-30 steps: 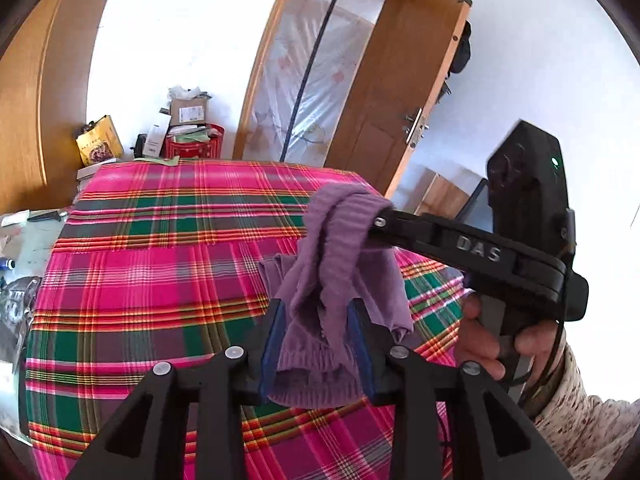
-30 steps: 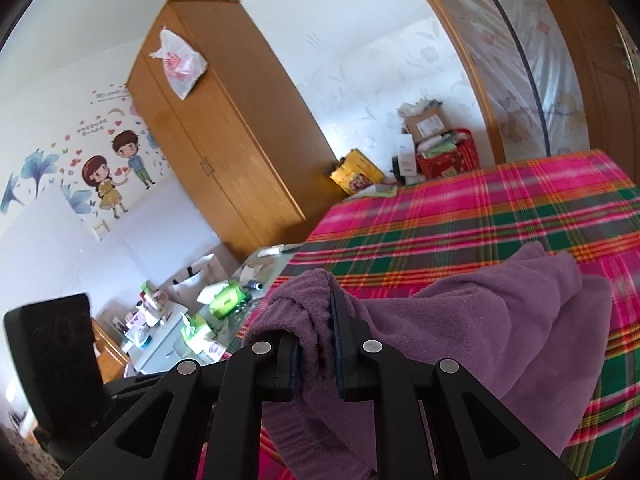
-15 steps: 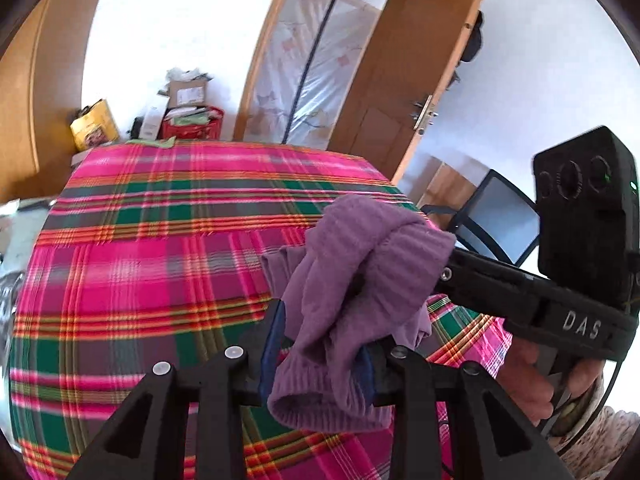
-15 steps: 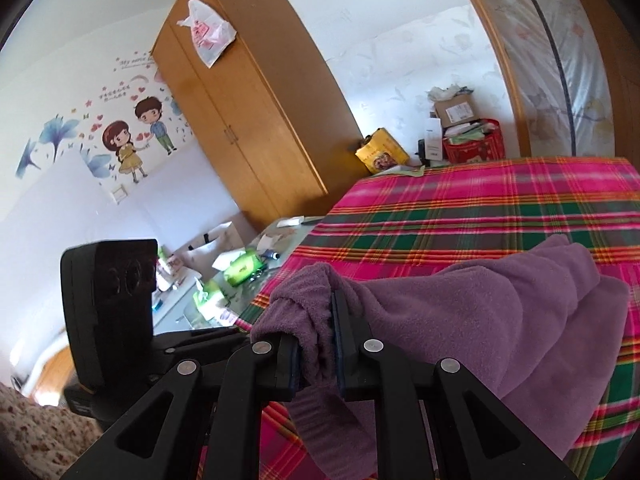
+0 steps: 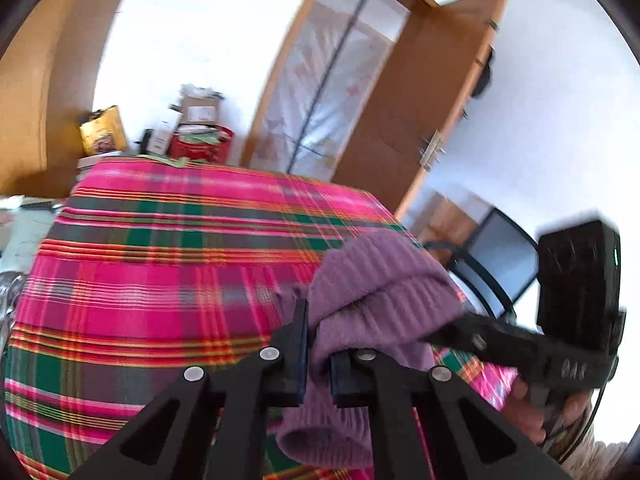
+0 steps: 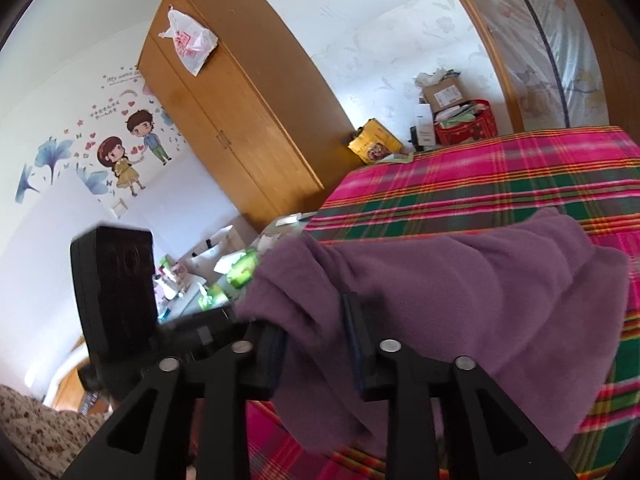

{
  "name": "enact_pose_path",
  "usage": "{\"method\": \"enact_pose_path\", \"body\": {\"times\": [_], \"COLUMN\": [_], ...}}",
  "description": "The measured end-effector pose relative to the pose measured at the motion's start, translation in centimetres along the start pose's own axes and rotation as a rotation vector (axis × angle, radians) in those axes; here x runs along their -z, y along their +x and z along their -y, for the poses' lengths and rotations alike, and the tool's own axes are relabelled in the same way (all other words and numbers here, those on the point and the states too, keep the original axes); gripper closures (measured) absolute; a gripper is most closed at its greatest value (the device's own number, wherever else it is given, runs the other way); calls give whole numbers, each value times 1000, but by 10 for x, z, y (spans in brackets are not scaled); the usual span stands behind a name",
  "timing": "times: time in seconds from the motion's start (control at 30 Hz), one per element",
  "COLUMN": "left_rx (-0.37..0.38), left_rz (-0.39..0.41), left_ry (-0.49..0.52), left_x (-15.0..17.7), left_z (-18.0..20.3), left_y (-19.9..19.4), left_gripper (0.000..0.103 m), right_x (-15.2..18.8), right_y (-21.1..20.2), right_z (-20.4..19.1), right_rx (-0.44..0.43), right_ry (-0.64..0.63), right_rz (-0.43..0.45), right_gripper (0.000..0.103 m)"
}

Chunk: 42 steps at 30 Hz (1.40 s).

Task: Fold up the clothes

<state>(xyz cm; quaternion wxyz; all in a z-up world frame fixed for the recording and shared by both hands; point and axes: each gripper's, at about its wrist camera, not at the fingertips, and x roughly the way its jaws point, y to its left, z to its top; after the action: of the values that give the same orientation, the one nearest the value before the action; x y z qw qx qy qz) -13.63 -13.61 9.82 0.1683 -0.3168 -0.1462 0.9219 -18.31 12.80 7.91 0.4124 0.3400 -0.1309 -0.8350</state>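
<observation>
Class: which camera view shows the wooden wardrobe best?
The right wrist view: the wardrobe shows nearly whole, with both doors and a plastic bag on top. The left wrist view catches only a blurred strip at its left edge.

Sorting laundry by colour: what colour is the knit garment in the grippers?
Purple garment, clearest in the right wrist view.

Both grippers are matte black: the left gripper [image 5: 318, 354] shows blue-edged pads and four round silver screws across its angular, cut-out finger arms. Same build on the right gripper [image 6: 316, 340], silver screws in a row. Each carries a boxy black camera block behind the fingers; pale lettering marks the right one's bar. Sleeves look cream with a brown floral speckle.
</observation>
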Motion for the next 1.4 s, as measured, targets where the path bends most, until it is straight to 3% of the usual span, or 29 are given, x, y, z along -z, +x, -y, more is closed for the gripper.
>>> {"method": "enact_pose_path", "body": {"times": [0.1, 0.23, 0.4, 0.53, 0.87, 1.07, 1.13, 1.2, 1.4], "left_rx": [-54, -121, -224, -277, -289, -293, -293, -293, -299], "left_rz": [17, 41, 108, 119, 66, 51, 48, 46, 46], "left_ry": [-42, -119, -208, -244, -220, -230, -242, -253, -265], "left_x": [-6, -16, -28, -30, -25, -23, -24, -24, -24], "left_z": [-16, -46, -83, -101, -100, -102, -104, -106, -105], "left_y": [-3, -10, -31, -35, -16, -16, -17, -17, -20], "left_gripper": [95, 95, 95, 95, 95, 95, 95, 95, 95], "right_x": [8, 23, 41, 51, 60, 71, 71, 69, 63], "right_y": [-12, -29, -41, -35, 16, 26, 23, 18, 5], "right_z": [13, 41, 80, 88, 41, 55, 57, 57, 56], "right_rx": [70, 244, 399, 489, 463, 519, 514, 503, 506], "right_ry": [18, 57, 141, 96, -218, -212, -201, -190, -190], "right_rz": [10, 9, -12, -50, -167, -202, -191, -172, -121], "right_gripper": [67, 64, 62, 62, 62, 62, 72, 94, 98]}}
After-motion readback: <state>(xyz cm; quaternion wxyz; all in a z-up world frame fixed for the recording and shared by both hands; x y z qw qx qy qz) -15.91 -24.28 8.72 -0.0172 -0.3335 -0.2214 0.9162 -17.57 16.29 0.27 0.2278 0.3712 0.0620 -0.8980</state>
